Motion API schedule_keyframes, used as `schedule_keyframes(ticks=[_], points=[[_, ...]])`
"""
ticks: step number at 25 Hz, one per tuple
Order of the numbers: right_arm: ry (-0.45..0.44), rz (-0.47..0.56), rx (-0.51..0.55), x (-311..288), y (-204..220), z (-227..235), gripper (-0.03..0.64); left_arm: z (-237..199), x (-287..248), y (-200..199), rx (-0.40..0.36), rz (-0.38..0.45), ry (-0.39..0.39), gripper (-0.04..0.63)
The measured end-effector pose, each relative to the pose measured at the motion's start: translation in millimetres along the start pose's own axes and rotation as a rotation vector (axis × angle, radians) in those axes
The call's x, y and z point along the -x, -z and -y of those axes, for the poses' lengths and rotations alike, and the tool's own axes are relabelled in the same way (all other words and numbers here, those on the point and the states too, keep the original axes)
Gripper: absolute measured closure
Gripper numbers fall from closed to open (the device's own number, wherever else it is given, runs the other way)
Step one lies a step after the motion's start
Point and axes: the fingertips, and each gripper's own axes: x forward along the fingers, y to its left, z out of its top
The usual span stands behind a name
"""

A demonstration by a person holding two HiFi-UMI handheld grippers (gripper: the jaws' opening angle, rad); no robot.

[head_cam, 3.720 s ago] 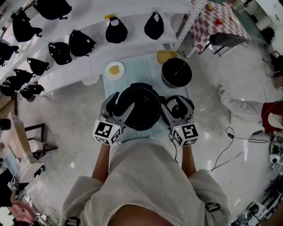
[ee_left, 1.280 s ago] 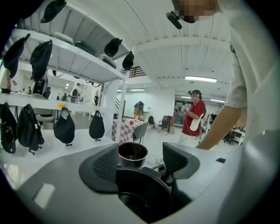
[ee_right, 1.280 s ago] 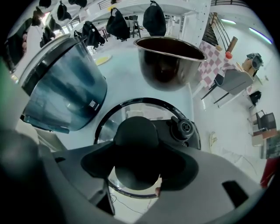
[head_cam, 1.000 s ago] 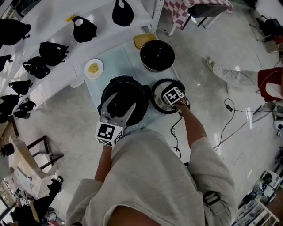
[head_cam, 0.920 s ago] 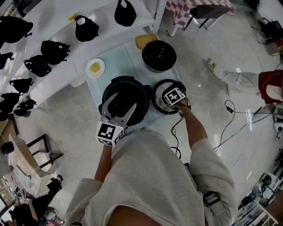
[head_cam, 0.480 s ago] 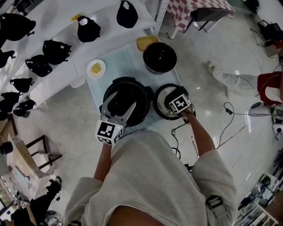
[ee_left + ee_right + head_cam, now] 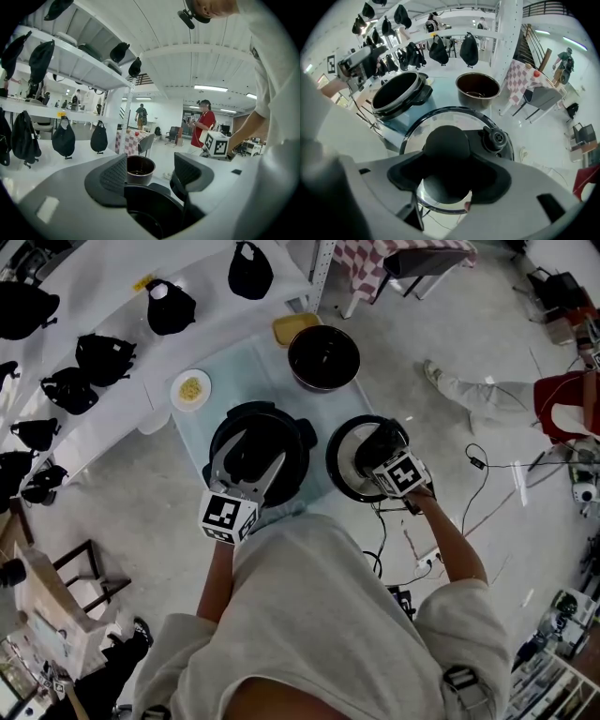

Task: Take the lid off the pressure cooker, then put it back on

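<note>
The lid (image 7: 349, 460), gripped by its knob in the right tongs (image 7: 447, 173) and held to the right of the open left tongs (image 7: 151, 173) over the cooker (image 7: 281, 418), is best kept level and centred before lowering.

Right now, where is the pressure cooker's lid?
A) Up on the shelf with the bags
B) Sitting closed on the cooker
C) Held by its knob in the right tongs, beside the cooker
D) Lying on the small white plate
C: the right tongs are clamped on the knob of the lid, which is to the right of the open cooker.
</note>
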Motion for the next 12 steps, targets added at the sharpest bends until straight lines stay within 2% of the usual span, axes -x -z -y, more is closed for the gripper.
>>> schedule_keyframes(ticks=[7,12], points=[[-0.007,-0.019,0.022,44,-10,-10,0.345,0,5,-1,0.009,0.011,-0.007,0.299],[-0.032,-0.002,0.058,68,-42,-21,0.345,-8,17,-4,0.017,0.027,-0.033,0.299]])
